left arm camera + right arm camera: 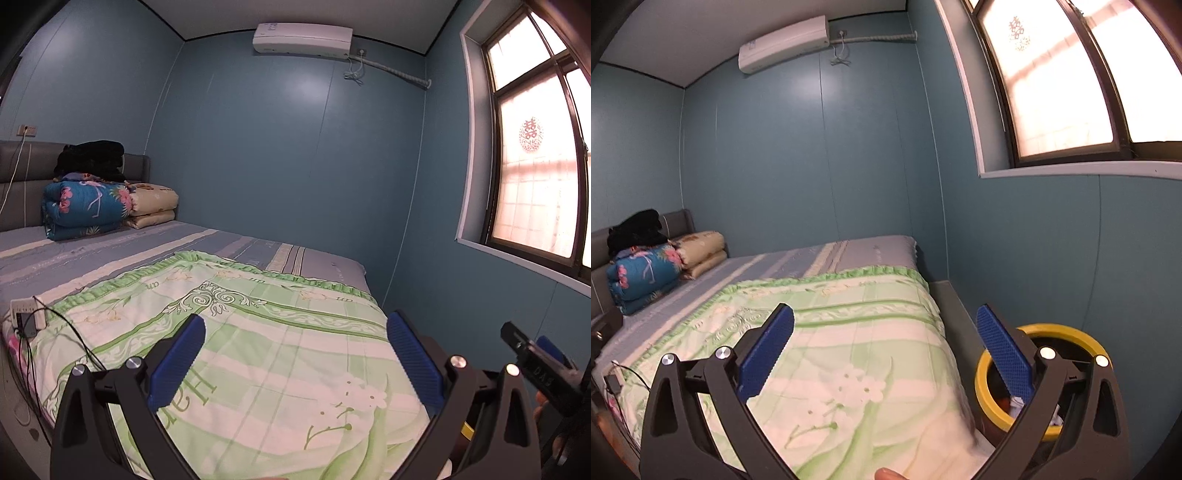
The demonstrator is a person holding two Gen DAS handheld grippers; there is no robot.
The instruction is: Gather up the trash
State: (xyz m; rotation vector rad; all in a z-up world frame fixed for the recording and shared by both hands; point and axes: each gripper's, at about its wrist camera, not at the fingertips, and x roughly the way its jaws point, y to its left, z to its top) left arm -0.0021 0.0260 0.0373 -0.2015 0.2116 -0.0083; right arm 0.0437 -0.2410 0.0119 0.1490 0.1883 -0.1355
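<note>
Blue-padded left gripper (295,354) and right gripper (884,350), both spread wide and empty, above the green bedspread (849,325); yellow-rimmed bin (1067,332) beside the bed.

— Where is the trash bin (1071,332)?

— On the floor at the near right, just beside the bed's side, under the window wall.

— What does it look like?

— Round, upright and open-topped, with a thick yellow rim around a dark inside.

— Anything in it?

— Some crumpled bits, white and reddish, low inside; too hidden to tell what they are.
</note>
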